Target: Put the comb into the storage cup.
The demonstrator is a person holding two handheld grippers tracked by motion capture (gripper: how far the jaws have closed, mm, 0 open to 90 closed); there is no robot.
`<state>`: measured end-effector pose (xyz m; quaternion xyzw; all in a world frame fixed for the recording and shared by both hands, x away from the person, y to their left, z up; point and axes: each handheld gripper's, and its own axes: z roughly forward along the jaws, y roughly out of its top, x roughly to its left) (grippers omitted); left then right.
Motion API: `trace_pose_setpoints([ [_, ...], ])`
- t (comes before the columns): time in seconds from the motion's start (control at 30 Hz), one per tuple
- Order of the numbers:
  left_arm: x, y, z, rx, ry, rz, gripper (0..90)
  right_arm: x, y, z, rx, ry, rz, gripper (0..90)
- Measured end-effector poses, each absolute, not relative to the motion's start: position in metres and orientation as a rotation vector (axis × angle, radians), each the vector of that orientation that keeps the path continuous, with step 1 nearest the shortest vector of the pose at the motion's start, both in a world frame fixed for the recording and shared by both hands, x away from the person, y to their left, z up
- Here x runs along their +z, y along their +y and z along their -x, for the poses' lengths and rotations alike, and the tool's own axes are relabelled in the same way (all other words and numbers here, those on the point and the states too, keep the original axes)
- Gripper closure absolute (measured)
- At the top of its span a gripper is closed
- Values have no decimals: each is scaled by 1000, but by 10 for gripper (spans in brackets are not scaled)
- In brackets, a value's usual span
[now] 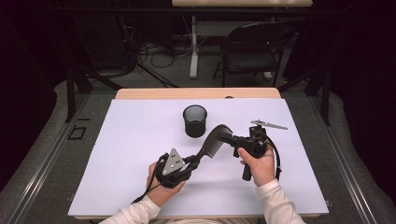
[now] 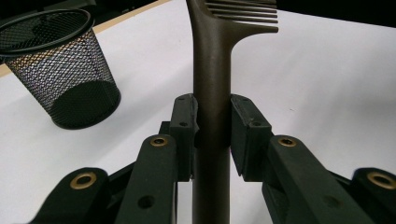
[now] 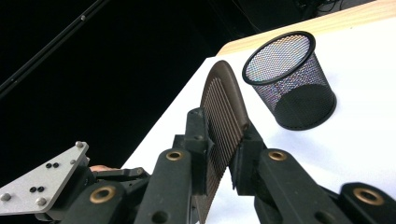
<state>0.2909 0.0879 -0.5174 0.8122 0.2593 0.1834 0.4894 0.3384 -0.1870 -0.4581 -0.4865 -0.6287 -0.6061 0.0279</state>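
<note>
A dark brown comb [image 1: 212,142] is held above the white sheet between both grippers. My left gripper [image 1: 196,161] is shut on its handle; in the left gripper view the pads [image 2: 184,126] press on the handle [image 2: 212,93] from both sides, with the teeth at the top. My right gripper [image 1: 227,137] comes from the right and is shut on the toothed head. In the right gripper view the comb [image 3: 224,116] stands edge-on between the two pads [image 3: 198,140]. The left gripper's grey plate [image 3: 42,186] shows at lower left there.
A black mesh cup [image 1: 194,120] stands upright and empty on the white sheet [image 1: 140,140], just behind the comb. It also appears as the mesh cup [image 2: 60,70] and the mesh cup [image 3: 294,79]. Beyond the table's wooden far edge [image 1: 196,93] stands a folding chair [image 1: 252,46].
</note>
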Motion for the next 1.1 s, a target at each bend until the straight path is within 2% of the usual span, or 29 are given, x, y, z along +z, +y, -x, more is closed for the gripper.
trace_pose_setpoints([
  [0.63, -520, 87, -291, 434, 633, -1975, 725, -461, -191, -341, -1846, -1859, 1471, 872],
  [1.1, -521, 87, -291, 431, 630, -1973, 724, -464, -193, -343, -1846, -1850, 1447, 875],
])
